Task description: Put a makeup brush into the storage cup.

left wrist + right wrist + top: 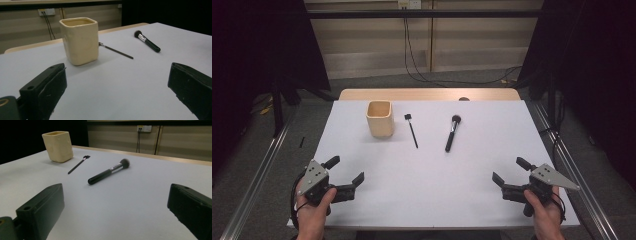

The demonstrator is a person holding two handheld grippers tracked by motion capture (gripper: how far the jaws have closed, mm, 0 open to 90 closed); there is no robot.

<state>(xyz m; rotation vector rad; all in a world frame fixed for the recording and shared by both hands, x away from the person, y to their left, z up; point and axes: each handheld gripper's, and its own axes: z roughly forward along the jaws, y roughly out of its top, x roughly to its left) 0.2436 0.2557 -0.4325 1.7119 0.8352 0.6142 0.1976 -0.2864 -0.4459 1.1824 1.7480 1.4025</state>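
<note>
Left tongs (346, 171) spread wide, empty — right tongs (509, 170) likewise, touching nothing; brushes well apart.

Beige panelled wall (472, 35), grey floor (377, 80), seemingly black curtains (592, 45) at both sides.

matt ceramic cup (379, 118), glossy-handled brush (452, 133)
</note>
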